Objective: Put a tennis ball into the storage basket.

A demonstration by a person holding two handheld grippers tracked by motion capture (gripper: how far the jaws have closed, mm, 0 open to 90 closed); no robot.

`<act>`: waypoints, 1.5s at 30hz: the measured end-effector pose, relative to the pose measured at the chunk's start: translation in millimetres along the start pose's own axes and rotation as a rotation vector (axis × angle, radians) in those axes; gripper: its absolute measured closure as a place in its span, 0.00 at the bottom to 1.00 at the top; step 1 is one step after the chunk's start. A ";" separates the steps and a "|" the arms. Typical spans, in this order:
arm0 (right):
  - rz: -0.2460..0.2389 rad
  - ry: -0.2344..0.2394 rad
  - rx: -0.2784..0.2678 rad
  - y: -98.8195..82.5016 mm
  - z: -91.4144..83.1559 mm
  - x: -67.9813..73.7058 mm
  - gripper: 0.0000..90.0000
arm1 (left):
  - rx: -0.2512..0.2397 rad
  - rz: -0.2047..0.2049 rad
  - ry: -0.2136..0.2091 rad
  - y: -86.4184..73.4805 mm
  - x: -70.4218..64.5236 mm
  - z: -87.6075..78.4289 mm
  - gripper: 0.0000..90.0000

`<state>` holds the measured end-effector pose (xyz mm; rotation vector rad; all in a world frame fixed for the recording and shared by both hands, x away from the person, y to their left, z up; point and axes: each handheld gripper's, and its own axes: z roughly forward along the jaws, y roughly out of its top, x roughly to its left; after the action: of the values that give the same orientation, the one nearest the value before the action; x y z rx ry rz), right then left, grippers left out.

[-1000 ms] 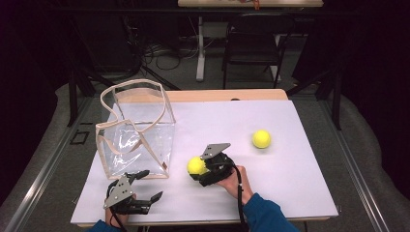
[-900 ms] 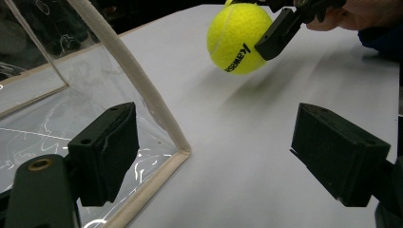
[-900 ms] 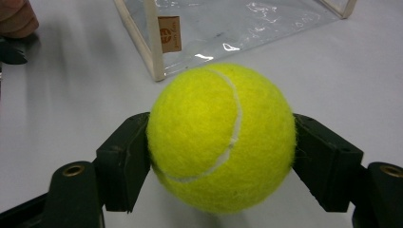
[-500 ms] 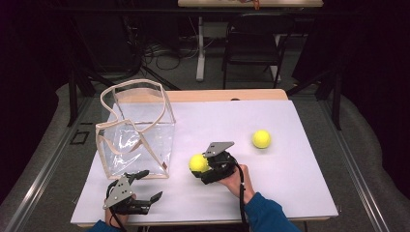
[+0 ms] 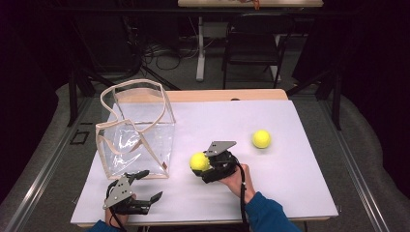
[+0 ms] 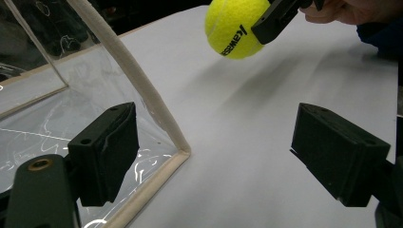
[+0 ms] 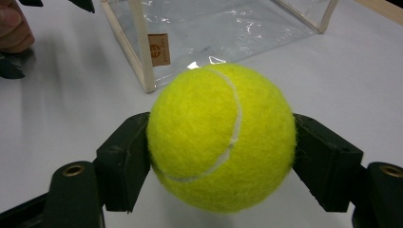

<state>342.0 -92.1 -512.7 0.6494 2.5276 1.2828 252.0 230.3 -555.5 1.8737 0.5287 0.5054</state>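
I have the right gripper (image 5: 202, 166) clamped on a yellow tennis ball (image 5: 199, 161), one black pad pressed against each side of it, as the right gripper view shows plainly. In the left gripper view the held ball (image 6: 236, 26) hangs clear above the table (image 5: 300, 193), with its shadow on the white top beneath it and black lettering on its side. From the high view it sits near the middle of the table, just to the right of the clear bag (image 5: 135, 137) and not touching it.

My left gripper (image 5: 145, 186) rests low at the near left edge of the table, in front of the bag. Its jaws stand wide apart with nothing between them; in its own view one jaw lies just in front of the bag's clear wall, close to the cream-trimmed corner (image 6: 183, 149), and the other is over bare table.

The bag stands upright and open at the top, its cream handles (image 5: 133, 92) looping above the rim, and a small brown label (image 7: 159, 49) sits low on the side facing the ball.

A second tennis ball (image 5: 261, 138) lies on the table farther right, well apart from the held one.
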 end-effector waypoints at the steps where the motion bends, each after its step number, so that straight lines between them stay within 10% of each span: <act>1: 0.001 0.000 0.000 0.1 -0.2 -0.1 0.28 | -0.001 0.000 0.000 0.0 -0.1 0.0 0.18; 45: -0.004 -0.008 -0.048 35.4 -16.9 -11.6 0.29 | 0.002 -0.004 -0.006 -0.2 0.2 1.7 0.18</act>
<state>355.5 -91.3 -474.0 0.6375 2.4820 1.3327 253.1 229.3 -556.2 1.8752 0.5289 0.4973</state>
